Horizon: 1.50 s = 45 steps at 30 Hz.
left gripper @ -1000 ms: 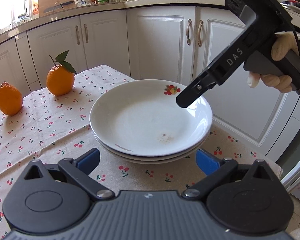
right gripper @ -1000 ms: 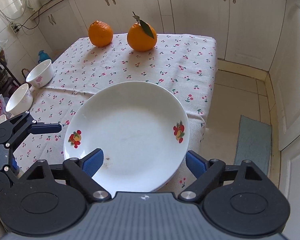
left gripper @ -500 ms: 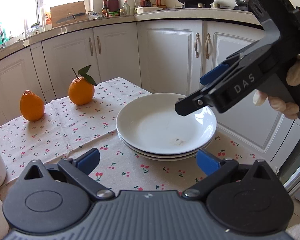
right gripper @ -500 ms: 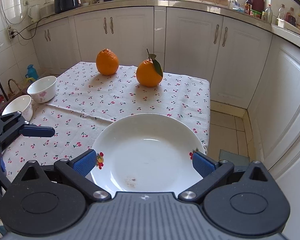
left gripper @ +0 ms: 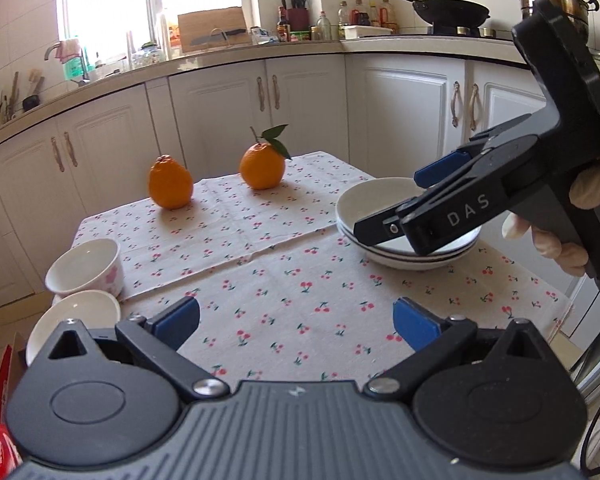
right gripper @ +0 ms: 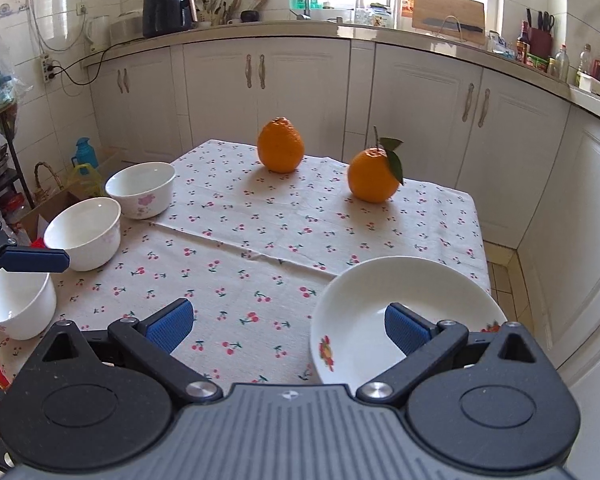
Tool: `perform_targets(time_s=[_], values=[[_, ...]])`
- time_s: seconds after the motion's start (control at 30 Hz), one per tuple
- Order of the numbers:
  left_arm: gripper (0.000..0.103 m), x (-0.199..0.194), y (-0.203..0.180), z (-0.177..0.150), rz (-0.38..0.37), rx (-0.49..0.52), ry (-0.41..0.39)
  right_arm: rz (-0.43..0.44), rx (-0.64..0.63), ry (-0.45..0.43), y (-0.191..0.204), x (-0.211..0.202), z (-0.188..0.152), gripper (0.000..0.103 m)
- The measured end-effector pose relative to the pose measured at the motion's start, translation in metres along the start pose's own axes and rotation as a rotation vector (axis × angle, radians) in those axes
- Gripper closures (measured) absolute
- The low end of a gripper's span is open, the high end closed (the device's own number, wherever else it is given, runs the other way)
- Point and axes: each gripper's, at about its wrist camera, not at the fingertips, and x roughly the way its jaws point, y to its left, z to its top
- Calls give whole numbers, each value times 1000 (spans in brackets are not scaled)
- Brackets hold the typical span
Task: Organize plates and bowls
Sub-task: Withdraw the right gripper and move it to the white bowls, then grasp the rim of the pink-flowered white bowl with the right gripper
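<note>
Left gripper (left gripper: 296,322): blue pads spread wide, nothing between them, held above the cherry-print tablecloth (left gripper: 284,280). Right gripper (right gripper: 288,326): equally wide open, gripping nothing, its right pad over the near rim of the plate stack (right gripper: 404,312); from the left wrist view, the same right gripper (left gripper: 392,208) seen poised over that stack (left gripper: 364,204), contact impossible to judge.

Plate stack: glossy white, shallow and round, with small red-and-yellow fruit decals on the top rim, at least three layered edges visible, sitting at the table's right edge near the cabinets.

Three white bowls along the left edge: far bowl (right gripper: 141,188) with a pink flower print, middle bowl (right gripper: 83,232) just beside it, near bowl (right gripper: 18,304) behind the left gripper's blue fingertip.

Two oranges toward the far side: plain orange (right gripper: 281,145) and leafed orange (right gripper: 374,176), well apart from the crockery.
</note>
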Motion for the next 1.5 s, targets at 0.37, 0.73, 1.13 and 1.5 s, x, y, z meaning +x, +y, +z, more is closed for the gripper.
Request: perform_targets(time_s=[0.37,0.73,1.13,1.5], values=[[1,-52,55,-46,160,-30,36,169,-190,-35,100,14,20,0],[1,-51,103,-97,176,-83,126,327,-254,23,166,38,26,0],[11,-37,120,-108,103,-66,135,495,-215,172,183,65,20,33],[16,-37,124,-108,69,-79,136,575,-181,222,185,86,24,50]])
